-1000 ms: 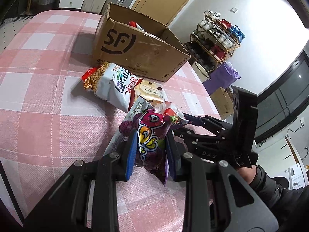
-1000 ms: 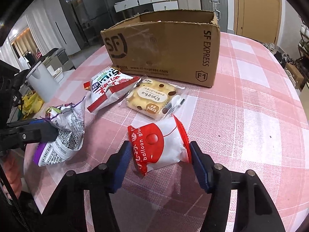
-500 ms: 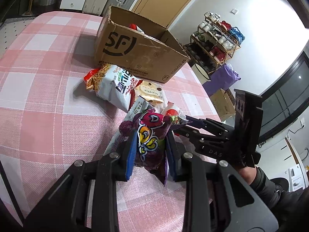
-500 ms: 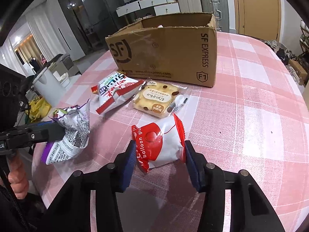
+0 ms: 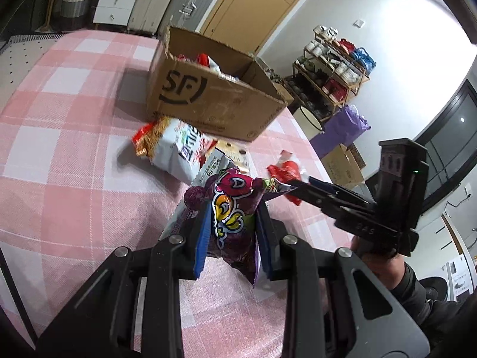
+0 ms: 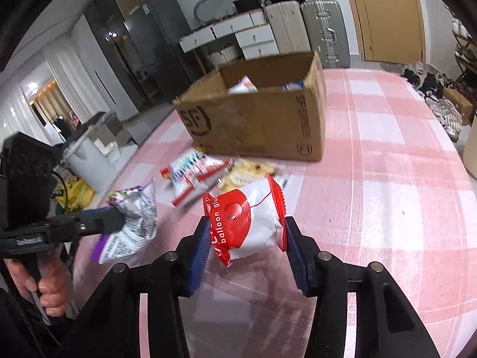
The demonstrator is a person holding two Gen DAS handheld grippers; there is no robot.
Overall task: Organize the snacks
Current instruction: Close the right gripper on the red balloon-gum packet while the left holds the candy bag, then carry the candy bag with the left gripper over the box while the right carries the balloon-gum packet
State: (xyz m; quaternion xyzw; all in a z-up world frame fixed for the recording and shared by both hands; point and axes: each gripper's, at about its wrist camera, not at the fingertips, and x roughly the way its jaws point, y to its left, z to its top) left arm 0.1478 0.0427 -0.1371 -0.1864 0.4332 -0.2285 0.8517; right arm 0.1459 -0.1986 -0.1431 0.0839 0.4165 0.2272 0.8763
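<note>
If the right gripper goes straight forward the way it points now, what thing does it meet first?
Probably the bread packet lying flat on the table, just beyond the balloon gum bag that the right gripper holds. The cardboard box comes after that. Depth is unclear in this blurred view.

A table (image 6: pixel 387 155) with a pink-and-white checked cloth carries everything. Toward its far edge stands an open cardboard box (image 6: pixel 259 125) with a black logo on its side; packets show inside it. Just in front of the box, nearer the middle of the table, a white snack bag with red ends (image 5: pixel 176 149) lies flat on the cloth. Beside it, on the side toward the table's right edge, lies a clear-wrapped pale pastry packet (image 5: pixel 234 153), its edge touching or overlapping the white bag. The right and near parts of the cloth (image 6: pixel 402 223) are bare checks.
</note>
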